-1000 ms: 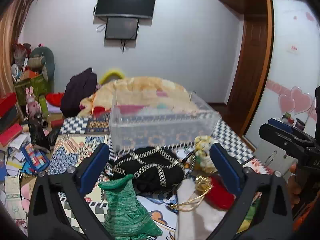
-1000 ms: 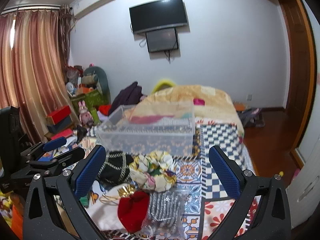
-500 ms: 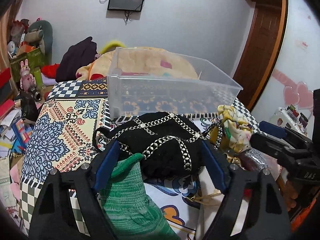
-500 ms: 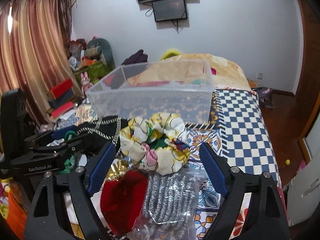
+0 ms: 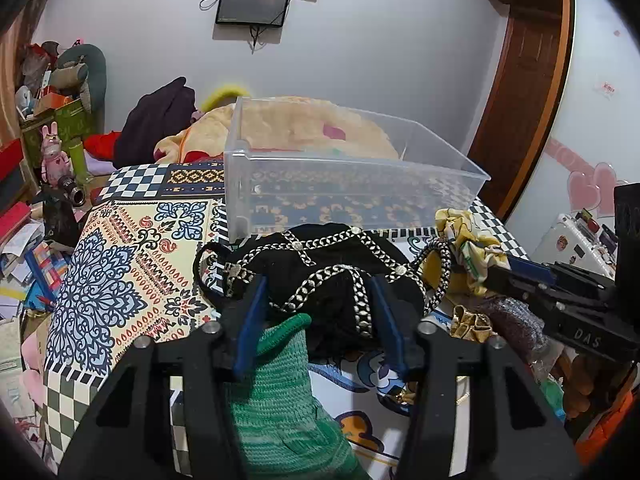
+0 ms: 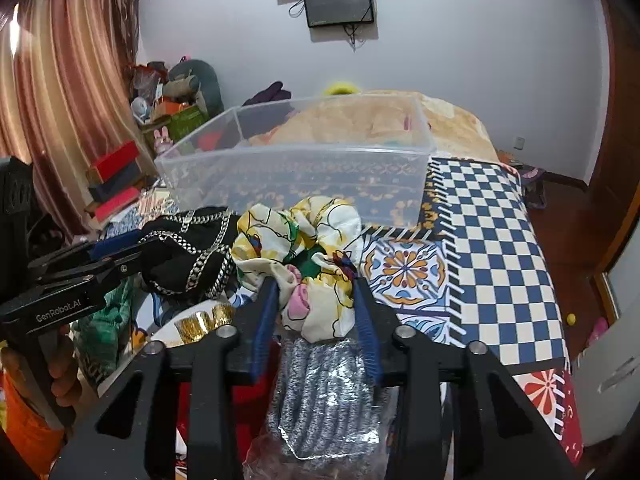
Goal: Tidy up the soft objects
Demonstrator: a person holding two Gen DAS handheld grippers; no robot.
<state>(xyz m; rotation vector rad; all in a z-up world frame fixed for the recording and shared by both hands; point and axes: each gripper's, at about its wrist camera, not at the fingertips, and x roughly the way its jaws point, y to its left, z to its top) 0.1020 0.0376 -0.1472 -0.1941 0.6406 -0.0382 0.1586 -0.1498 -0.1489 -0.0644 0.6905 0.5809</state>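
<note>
wall: pale, screen (image 6: pixel 339 3) mounted | window: rust curtains (image 6: pixel 68 80) | door (image 5: pixel 524 76): brown wood | floor (image 6: pixel 568 216): dark wood

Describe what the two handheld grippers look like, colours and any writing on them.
Both are matte black plastic frames with triangular cut-outs and silver screw heads, each ending in two jaws lined with ribbed blue pads. The left gripper shows white lettering reading GenRobot.AI along its side in the right wrist view. The right gripper shows the letters DAS in the left wrist view. No cables are visible.
</note>
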